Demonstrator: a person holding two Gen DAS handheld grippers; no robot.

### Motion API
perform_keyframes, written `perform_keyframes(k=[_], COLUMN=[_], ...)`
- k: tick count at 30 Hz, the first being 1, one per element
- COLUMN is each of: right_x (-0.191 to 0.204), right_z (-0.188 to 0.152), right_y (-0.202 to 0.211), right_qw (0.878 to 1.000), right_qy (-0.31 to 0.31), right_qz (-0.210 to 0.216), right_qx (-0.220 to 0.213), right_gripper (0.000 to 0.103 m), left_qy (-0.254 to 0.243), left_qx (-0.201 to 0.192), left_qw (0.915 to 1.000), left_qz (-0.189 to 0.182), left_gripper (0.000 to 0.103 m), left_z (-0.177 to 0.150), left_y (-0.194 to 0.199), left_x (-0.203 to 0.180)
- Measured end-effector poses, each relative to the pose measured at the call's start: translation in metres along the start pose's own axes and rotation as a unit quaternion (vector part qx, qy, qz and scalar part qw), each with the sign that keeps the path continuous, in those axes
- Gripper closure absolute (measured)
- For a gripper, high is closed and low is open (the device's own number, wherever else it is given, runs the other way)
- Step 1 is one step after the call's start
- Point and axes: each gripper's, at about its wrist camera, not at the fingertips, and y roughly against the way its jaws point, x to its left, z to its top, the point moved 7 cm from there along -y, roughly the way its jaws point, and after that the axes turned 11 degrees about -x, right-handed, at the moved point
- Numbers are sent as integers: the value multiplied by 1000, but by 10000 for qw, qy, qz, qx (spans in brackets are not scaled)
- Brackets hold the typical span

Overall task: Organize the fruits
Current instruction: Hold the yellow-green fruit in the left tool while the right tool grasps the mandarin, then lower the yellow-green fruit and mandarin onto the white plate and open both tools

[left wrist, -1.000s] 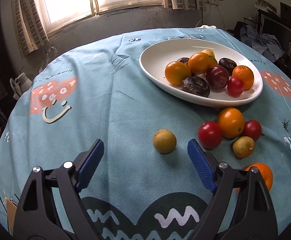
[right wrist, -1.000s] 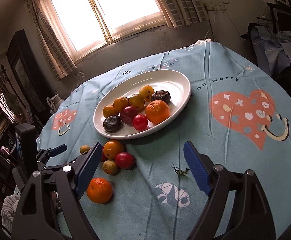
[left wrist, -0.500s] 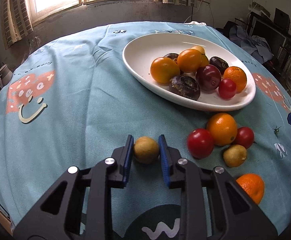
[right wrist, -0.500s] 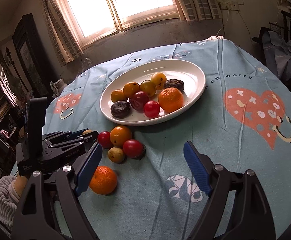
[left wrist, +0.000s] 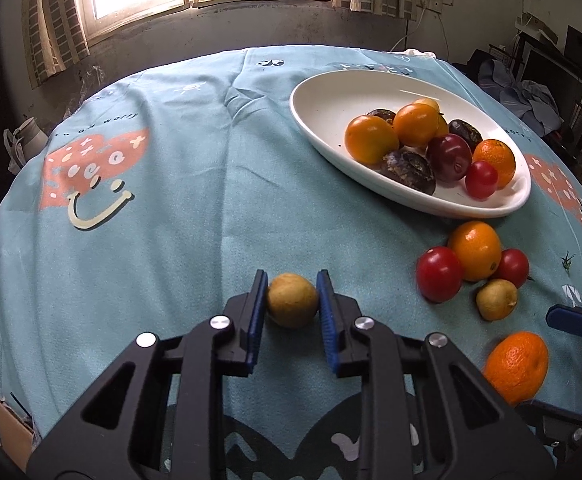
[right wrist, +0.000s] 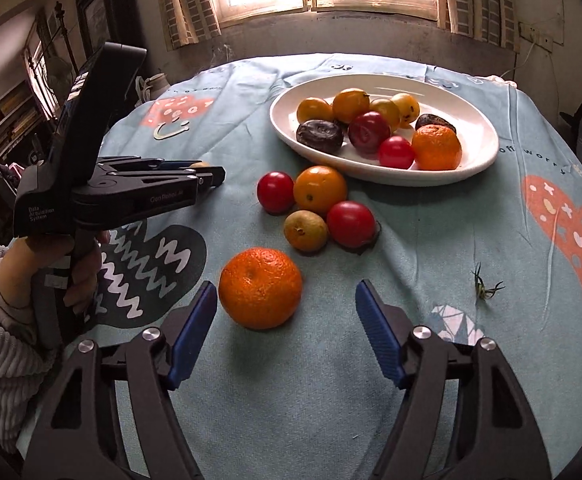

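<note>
White plate [left wrist: 323, 120] holds mixed fruit; left gripper's [left wrist: 292, 298] jaws clamp a yellow fruit [left wrist: 292, 300], right gripper's [right wrist: 287, 320] closing, wide.

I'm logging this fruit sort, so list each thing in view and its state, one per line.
Left gripper: jaws shut on the yellow-brown fruit.
Right gripper: jaws open, just been closing; mandarin between them, ungripped.
White plate: holds nine fruits.
Four-fruit cluster: loose on the tablecloth.
</note>
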Motion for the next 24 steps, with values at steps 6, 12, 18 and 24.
perform_keyframes(k=[6,12,18,24], right_x=[15,14,-5,-42], right_z=[-5,-4,14,28], right_y=[-9,-8,12,25], right_qw=[9995,9996,9993,9953], right_qy=[248,128,-135,-689], right_qz=[153,205,39,-283], right_qx=[151,115,-355,-614], right_gripper=[54,60,60,60], left_qy=[-41,-40,-56,-249], left_qx=[38,64,-74,-159], left_qw=[10000,10000,9999,9993], left_qz=[29,17,-115,-243], left_gripper=[78,78,78,78], left_z=[-2,-3,-1,-2], left_y=[-2,-3,7,18], left_x=[-1,-1,-11,-31])
